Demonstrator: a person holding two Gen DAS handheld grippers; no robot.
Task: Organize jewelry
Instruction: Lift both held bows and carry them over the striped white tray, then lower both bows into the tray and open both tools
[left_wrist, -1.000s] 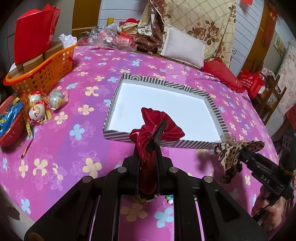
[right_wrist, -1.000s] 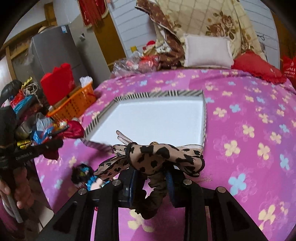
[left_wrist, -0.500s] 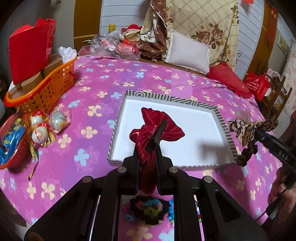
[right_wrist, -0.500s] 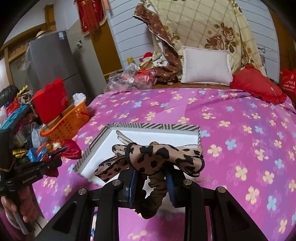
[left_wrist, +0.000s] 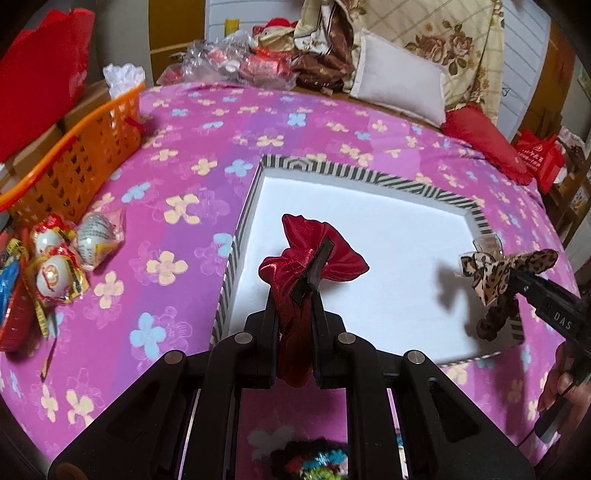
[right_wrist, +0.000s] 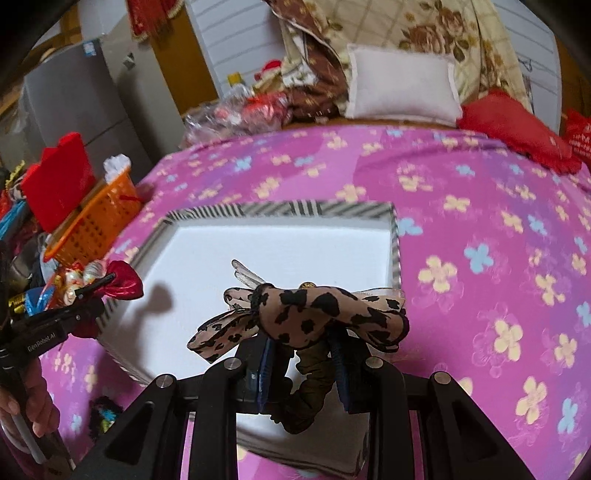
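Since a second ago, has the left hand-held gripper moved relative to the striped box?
Yes. The left hand-held gripper, shut on the red scrunchie, has advanced from the near rim of the striped box to over its white interior.

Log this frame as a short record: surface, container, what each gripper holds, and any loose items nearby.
surface: bed with pink flowered sheet
container: striped-rim white tray, nothing lying in it
left gripper: shut on red satin scrunchie, over the tray
right gripper: shut on leopard-print bow scrunchie, over the tray
loose items: orange basket, wrapped sweets, multicoloured scrunchie
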